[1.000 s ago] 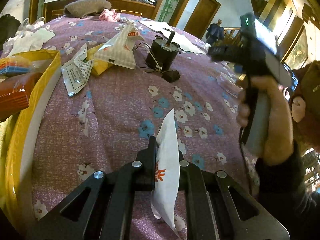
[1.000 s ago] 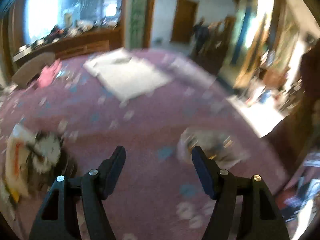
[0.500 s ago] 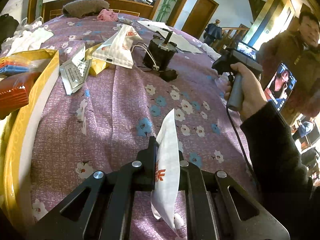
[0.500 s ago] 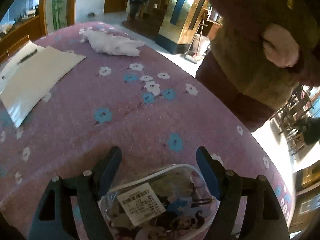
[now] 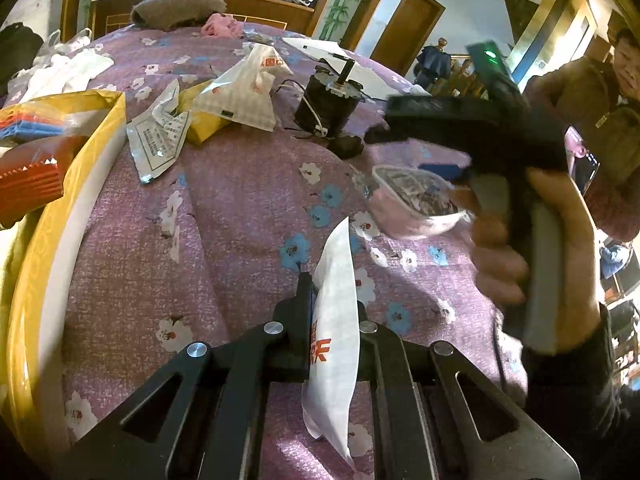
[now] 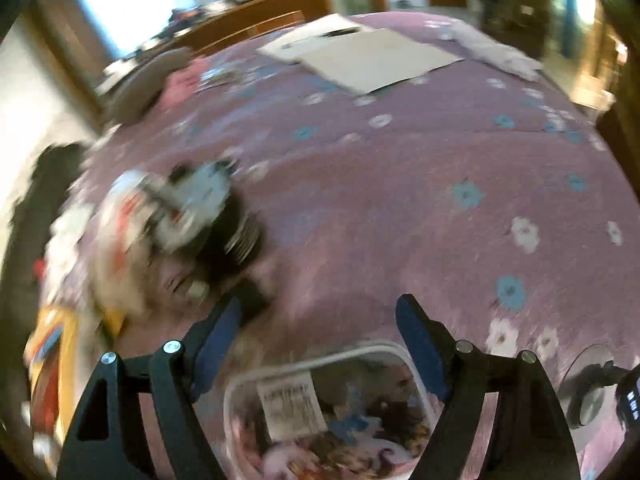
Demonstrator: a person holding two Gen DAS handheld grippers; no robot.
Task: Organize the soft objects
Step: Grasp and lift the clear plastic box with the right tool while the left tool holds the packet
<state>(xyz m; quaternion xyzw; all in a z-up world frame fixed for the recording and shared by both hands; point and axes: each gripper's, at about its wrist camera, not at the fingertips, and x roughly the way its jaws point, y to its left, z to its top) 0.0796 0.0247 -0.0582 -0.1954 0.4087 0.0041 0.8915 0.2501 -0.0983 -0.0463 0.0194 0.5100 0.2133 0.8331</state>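
My left gripper (image 5: 332,320) clenched on flat white sachet with orange print (image 5: 334,344), edge-up. My right gripper (image 6: 320,340) jaws spread, straddling clear plastic pouch with cartoon print (image 6: 332,412) on purple floral cloth (image 6: 400,200); pouch sits low between fingers, right nearer.

Your left gripper (image 5: 334,316) showed matt black plastic fingers with bright metal pins, and it pinched a smooth, slightly glossy white paper-like sachet (image 5: 334,344). The purple floral bedspread (image 5: 240,208) looked like soft woven cloth with a fine, rough texture. Toward its far edge, the black motor (image 5: 326,104) had a dull metal body and shiny shaft. At the left edge, the yellow box (image 5: 80,168) looked like glossy card. Between your right gripper's (image 6: 320,340) blue-padded fingers (image 6: 420,340), the clear pouch (image 6: 332,412) was shiny plastic film with a paper label.
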